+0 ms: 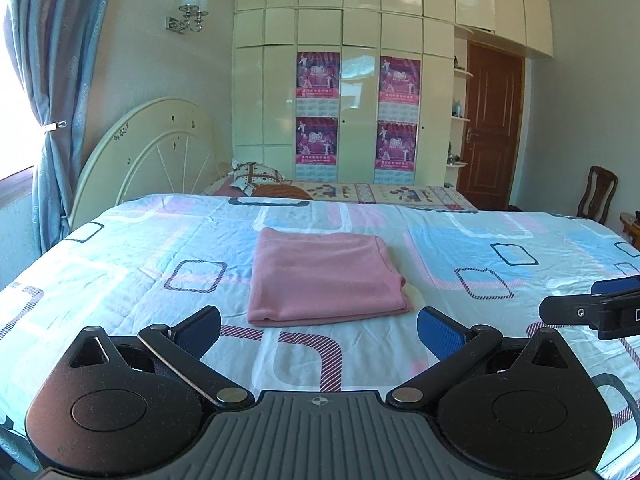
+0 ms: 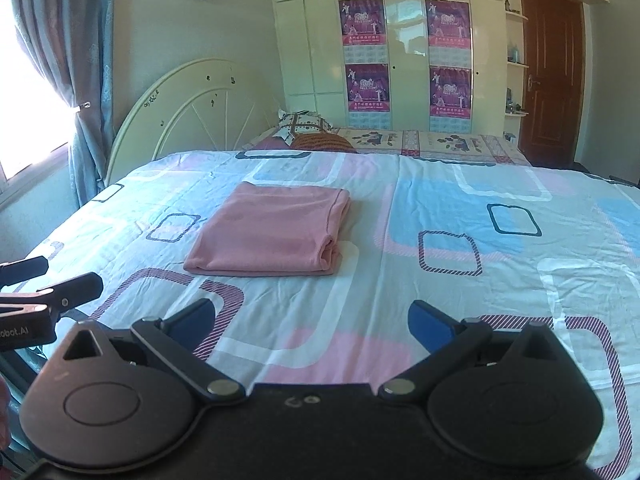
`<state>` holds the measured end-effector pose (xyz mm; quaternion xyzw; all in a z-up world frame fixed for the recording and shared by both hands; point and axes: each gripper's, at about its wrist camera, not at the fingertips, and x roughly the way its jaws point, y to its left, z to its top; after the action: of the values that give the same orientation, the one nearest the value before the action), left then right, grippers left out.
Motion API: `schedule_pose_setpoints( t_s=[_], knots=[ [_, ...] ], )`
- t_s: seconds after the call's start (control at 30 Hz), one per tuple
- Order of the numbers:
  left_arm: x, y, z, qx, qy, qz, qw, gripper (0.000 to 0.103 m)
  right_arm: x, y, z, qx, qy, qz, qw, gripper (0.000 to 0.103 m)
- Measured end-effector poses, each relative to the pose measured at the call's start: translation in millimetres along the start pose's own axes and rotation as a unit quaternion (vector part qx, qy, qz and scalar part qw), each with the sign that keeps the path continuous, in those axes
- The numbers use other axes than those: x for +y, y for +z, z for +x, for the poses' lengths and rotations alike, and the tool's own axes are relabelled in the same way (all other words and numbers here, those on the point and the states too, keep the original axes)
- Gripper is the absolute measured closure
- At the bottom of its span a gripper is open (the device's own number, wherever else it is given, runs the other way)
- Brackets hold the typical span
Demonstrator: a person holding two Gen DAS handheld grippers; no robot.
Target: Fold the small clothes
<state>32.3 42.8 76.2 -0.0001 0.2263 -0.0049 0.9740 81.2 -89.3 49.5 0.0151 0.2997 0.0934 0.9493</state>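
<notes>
Pink folded garment (image 1: 324, 276) lies on the bedsheet (image 1: 460, 248), seemingly squared; left gripper (image 1: 319, 326) and right gripper (image 2: 312, 318) gape wide, empty.

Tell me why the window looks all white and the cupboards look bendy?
In both wrist views, daylight overexposes the window, washing it white beside the curtain. The fisheye lens bows the wardrobe lines, most in the left wrist view. Glare patches shine on its glossy doors; the pink folded cloth stays sharp.
</notes>
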Motion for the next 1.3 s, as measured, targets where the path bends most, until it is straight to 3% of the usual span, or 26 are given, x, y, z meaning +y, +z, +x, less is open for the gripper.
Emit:
schedule_pose_setpoints(
  t_s=[1.3],
  knots=[
    [-4.4, 4.4, -0.2, -0.001, 0.003, 0.008, 1.0, 0.0, -4.3, 4.9, -5.5, -0.006, 0.003, 0.003, 1.0, 0.0]
  ],
)
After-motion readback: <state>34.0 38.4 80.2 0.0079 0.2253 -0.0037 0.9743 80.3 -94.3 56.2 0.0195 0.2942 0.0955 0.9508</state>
